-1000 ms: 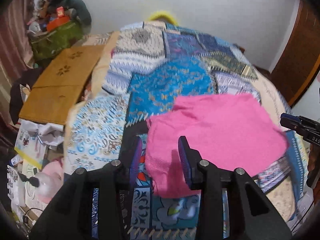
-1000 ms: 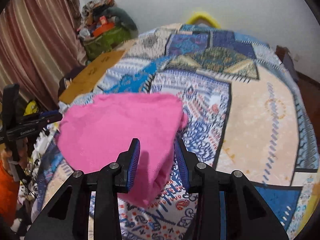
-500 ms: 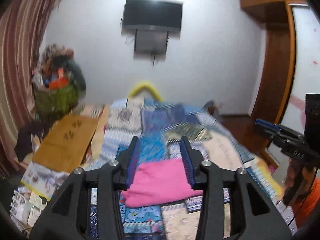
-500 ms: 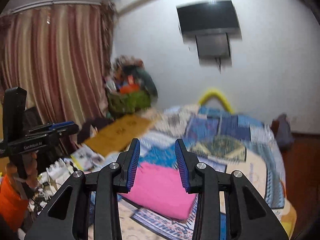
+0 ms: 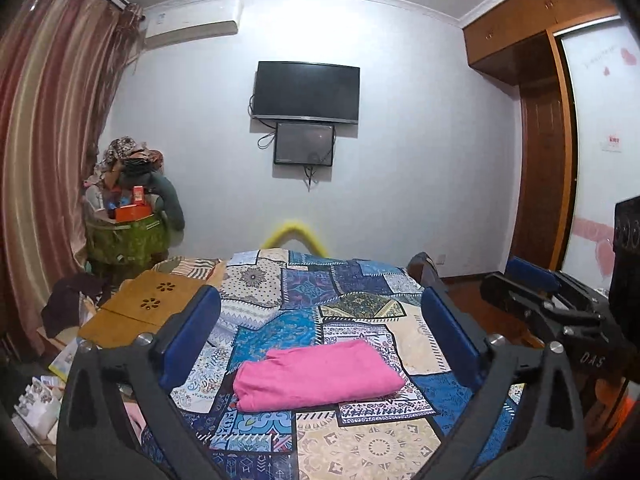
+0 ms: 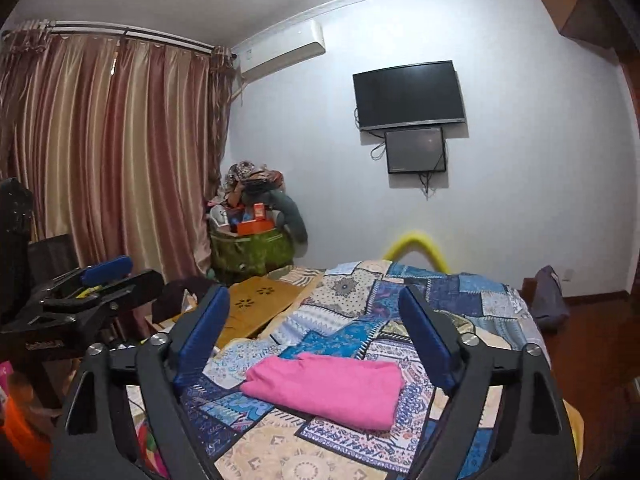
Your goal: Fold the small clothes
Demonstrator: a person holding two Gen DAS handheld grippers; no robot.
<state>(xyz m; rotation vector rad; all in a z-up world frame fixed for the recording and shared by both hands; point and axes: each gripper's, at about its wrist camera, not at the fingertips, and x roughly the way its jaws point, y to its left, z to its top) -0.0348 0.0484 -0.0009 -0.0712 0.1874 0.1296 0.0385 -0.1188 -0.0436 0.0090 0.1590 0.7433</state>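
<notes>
Both the left gripper (image 5: 320, 320) and the right gripper (image 6: 314, 320) were opening, empty, above the folded pink cloth (image 5: 316, 376); the right gripper's body read "DAS"

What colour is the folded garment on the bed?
The folded garment is plain bright pink, with no pattern. It shows best in the left wrist view.

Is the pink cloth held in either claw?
No. The pink cloth lies folded on the bed, clear of both opening claws.

Dim, even indoor light, perhaps from overhead; soft shadows, sharp centre, fisheye-bent and vignetted edges.
</notes>
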